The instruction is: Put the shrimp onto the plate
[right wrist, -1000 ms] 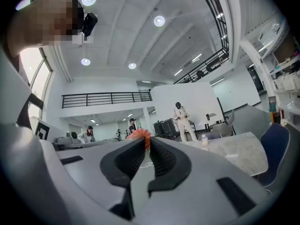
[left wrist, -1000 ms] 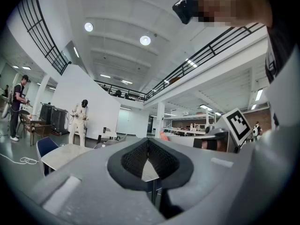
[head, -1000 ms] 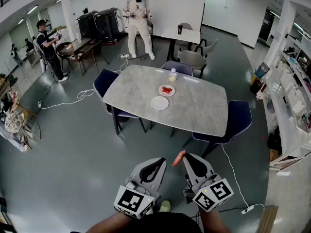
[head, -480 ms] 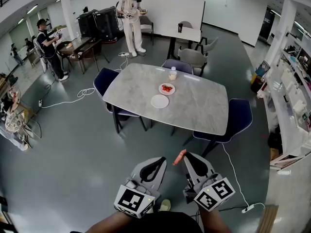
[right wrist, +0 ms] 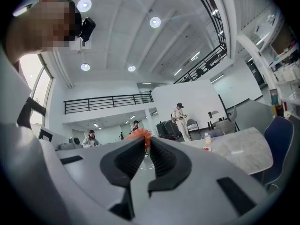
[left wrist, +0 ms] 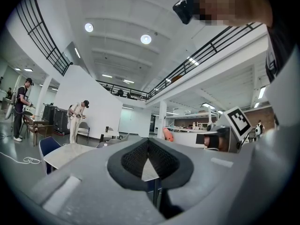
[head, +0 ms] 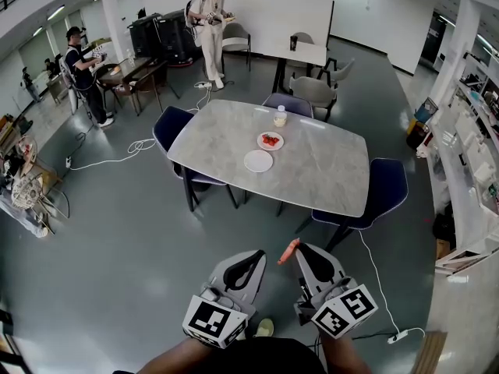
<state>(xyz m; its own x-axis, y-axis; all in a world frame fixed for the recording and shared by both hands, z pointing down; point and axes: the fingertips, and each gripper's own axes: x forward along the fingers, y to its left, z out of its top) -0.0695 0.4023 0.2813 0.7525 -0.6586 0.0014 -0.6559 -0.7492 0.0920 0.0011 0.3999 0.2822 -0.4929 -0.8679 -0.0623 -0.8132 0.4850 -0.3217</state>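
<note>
An orange shrimp (head: 288, 251) sticks out from the tips of my right gripper (head: 295, 253), which is shut on it; in the right gripper view the shrimp (right wrist: 140, 135) shows as an orange lump at the jaw tips. My left gripper (head: 260, 257) is shut with nothing in it, its jaws meeting (left wrist: 148, 142). Both are held low, well short of the grey table (head: 312, 178). On that table lie an empty white plate (head: 258, 160) and, behind it, a plate of red pieces (head: 270, 140).
A small bottle (head: 279, 116) stands at the table's far side. Dark blue chairs (head: 386, 189) ring the table. Cables (head: 136, 146) lie on the floor at left. People stand at the back (head: 210, 26) and far left (head: 82, 72).
The table and the room have shifted slightly in the head view as the camera moved. The person at the back has turned and stepped left. Both grippers keep their pose.
</note>
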